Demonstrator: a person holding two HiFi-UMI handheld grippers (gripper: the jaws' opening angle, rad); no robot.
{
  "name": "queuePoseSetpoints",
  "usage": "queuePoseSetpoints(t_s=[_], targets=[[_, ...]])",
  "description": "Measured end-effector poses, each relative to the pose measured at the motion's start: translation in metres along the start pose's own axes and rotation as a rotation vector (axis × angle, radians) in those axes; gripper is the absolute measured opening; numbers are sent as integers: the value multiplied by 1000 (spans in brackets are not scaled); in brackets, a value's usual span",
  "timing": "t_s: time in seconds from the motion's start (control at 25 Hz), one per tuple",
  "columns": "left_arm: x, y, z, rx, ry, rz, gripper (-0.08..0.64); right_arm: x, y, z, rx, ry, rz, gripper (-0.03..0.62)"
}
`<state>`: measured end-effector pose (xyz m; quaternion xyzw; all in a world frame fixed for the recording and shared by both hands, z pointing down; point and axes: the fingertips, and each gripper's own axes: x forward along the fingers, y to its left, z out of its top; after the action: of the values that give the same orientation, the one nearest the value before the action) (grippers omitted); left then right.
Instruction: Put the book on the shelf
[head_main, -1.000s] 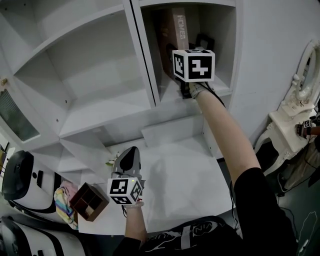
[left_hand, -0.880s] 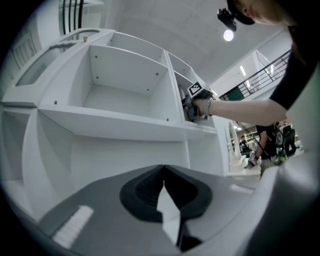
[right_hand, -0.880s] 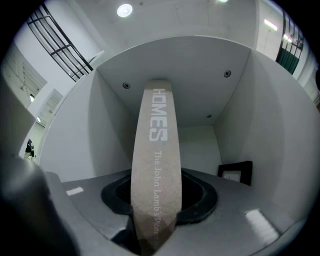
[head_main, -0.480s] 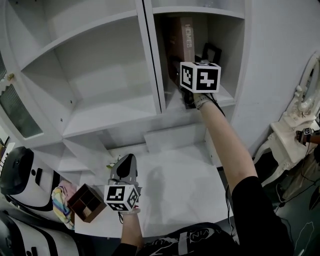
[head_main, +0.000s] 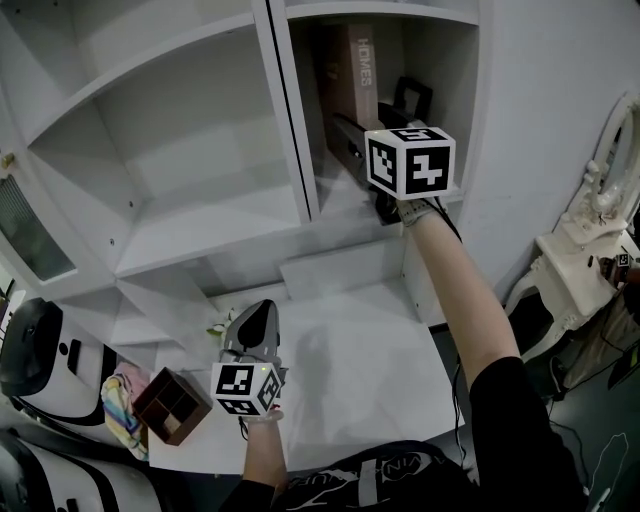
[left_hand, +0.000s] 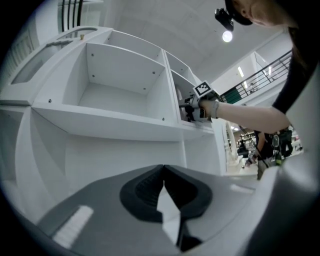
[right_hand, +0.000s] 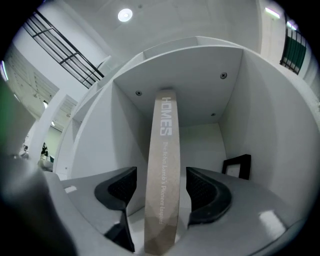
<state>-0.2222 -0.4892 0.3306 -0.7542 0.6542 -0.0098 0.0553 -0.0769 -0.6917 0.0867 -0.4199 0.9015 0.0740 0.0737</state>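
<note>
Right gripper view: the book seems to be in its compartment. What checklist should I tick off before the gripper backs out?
1. Book upright in the shelf compartment, spine outward: ok.
2. Right gripper released: ok, jaws apart with a gap on each side of the spine.
3. Book steady without support: cannot tell; no view shows whether it leans on the side wall.
4. Black picture frame out of the way: ok, it stands to the right, apart from book and jaws.
5. Left gripper out of the way: ok, shut, empty and low over the table.
</note>
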Motion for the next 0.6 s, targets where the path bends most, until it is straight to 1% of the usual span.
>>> queuePoseSetpoints(t_s=[0.32, 0.44, 0.6], targets=[[13, -18, -1, 4, 6, -40, 0, -33, 5, 2, 29, -24, 58, 306], [16, -22, -1, 8, 10, -50, 0, -45, 7, 0, 22, -24, 50, 304], [19, -25, 0, 6, 8, -59, 0, -66, 13, -2, 3, -44, 45, 214]])
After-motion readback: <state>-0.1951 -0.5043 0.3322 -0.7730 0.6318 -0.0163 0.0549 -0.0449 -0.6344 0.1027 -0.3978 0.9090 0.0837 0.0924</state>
